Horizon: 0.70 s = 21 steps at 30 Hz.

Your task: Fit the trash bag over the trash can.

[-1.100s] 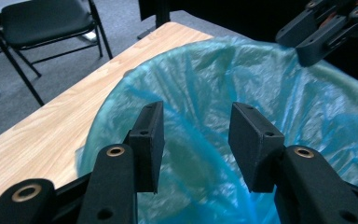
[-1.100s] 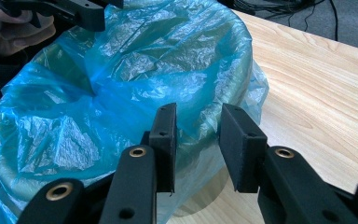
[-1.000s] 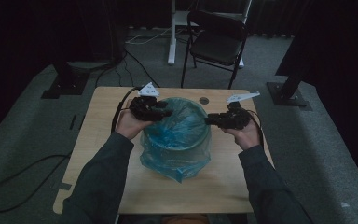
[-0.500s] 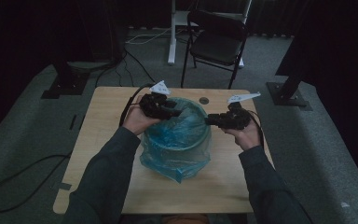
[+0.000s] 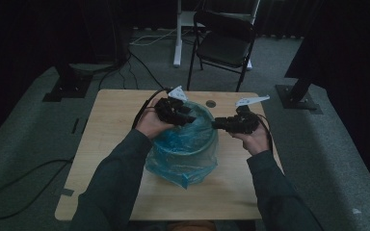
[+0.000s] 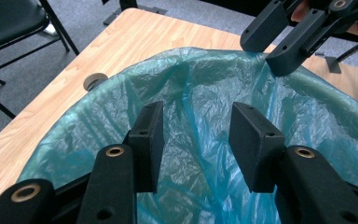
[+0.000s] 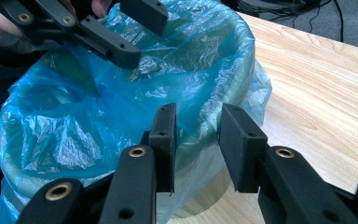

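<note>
A round bin lined with a blue plastic bag (image 5: 188, 149) stands mid-table; the bag's edge is folded over the rim and hangs down outside. My left gripper (image 5: 190, 117) hovers over the far left of the bag's mouth. Its jaws (image 6: 196, 116) are open, with only the crinkled liner (image 6: 205, 88) beyond them. My right gripper (image 5: 218, 124) is at the bin's right rim. In the right gripper view its jaws (image 7: 196, 121) stand apart on either side of the bag-covered rim (image 7: 200, 93), with no pad visibly pressing. The other gripper's jaws show in each gripper view: the right gripper (image 6: 268, 53) and the left gripper (image 7: 135, 32).
The wooden table (image 5: 111, 130) has a round cable hole (image 5: 211, 103) behind the bin. A black folding chair (image 5: 226, 43) and a white post stand beyond the far edge. Dark stand bases and cables lie on the grey carpet at both sides.
My left hand has carried its gripper to the right, from the bin's left rim to over the bag's mouth. The right gripper has stayed at the right rim.
</note>
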Available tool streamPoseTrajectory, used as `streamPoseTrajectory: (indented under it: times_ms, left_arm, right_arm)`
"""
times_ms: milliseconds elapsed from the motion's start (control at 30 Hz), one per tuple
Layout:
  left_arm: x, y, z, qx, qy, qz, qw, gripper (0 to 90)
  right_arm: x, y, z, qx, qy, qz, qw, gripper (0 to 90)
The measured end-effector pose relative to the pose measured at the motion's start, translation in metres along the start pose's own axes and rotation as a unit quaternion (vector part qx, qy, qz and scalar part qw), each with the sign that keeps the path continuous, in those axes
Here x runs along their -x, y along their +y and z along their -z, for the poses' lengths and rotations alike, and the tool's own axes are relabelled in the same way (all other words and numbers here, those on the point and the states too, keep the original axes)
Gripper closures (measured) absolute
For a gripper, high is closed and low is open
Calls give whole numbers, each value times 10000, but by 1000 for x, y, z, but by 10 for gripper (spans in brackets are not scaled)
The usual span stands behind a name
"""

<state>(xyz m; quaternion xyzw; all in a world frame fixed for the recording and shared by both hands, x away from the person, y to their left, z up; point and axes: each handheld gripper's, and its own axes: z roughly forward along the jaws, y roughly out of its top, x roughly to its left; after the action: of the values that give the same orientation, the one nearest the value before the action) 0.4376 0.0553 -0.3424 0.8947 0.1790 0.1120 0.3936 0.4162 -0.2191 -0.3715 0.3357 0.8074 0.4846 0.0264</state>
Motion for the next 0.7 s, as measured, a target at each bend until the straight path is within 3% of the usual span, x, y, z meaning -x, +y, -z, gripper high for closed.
streamPoseTrajectory:
  times_ms: [700]
  left_arm:
    - [3, 3, -16, -609, 102, -281, 9977, 555]
  right_arm:
    - [1, -1, 0, 11, 39, -2, 10000, 658]
